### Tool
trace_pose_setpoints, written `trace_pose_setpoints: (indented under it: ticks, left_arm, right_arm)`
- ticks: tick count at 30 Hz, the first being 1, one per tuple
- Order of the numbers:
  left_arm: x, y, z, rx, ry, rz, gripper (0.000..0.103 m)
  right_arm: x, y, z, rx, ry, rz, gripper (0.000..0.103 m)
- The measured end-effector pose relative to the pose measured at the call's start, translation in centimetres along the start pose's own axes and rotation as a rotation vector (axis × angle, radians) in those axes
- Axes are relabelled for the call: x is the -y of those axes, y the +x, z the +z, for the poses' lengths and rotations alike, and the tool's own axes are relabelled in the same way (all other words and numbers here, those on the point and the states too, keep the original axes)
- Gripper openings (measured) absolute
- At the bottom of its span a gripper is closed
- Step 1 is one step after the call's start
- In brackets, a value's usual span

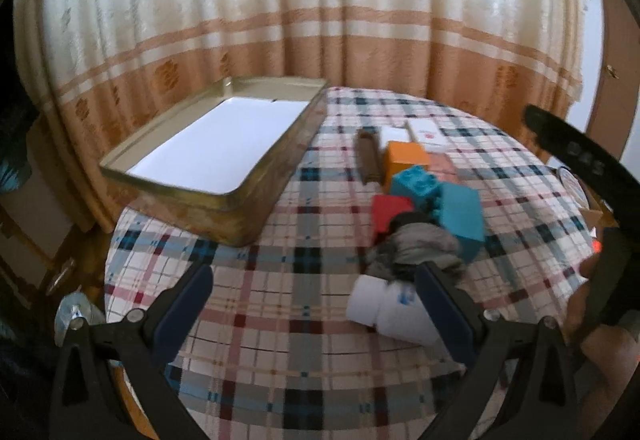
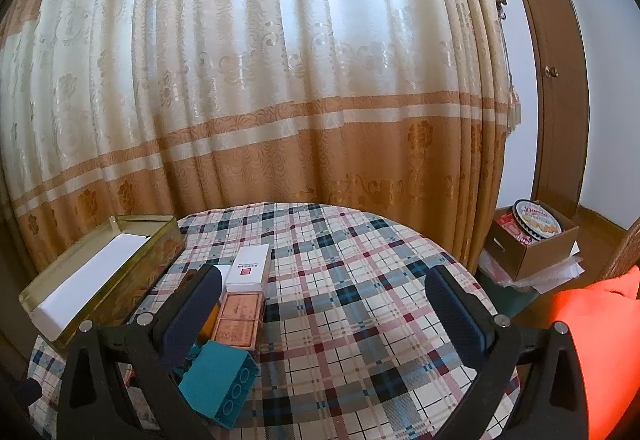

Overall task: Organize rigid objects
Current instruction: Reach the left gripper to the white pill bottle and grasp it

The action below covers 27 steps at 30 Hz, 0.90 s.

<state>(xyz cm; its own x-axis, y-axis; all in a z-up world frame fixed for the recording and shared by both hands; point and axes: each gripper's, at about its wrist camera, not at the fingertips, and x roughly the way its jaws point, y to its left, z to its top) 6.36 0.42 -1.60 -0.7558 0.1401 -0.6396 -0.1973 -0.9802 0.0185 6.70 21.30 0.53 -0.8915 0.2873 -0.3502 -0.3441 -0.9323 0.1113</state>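
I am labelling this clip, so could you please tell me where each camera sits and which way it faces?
Left wrist: sits on the left gripper, looking along its open fingers across the plaid table at the tin tray, the toy bricks and the curtain; its own fingers and part of the right gripper show.
Right wrist: sits on the right gripper, facing the curtain over the table's far side; its open fingers show.
Shared: tray, table, teal brick, curtain.

- The tin tray (image 1: 208,195) sits on the table (image 1: 320,340).
- Blocks (image 1: 436,195) lie right of the tray.
- The bottle (image 1: 394,314) lies nearer than the blocks.
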Motion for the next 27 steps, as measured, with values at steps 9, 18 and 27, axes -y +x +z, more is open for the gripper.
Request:
trace_pose_setpoints:
  ticks: [9,18,27]
  left_arm:
    - [0.8,1.0,0.0,-0.046,0.040,-0.008,0.102]
    - [2.1,1.4,-0.3,-0.064,0.090,-0.062,0.102]
    - [1.7,3.8,-0.7,-0.196,0.052,-0.098,0.067]
  right_arm:
    - [1.2,0.3,-0.4,-0.076,0.060,0.044,0.103]
    - [2.2,0.4,-1.1,-0.180,0.066,0.052,0.103]
    - [1.6,0.6,-1.5,-0.237,0.047,0.090,0.103]
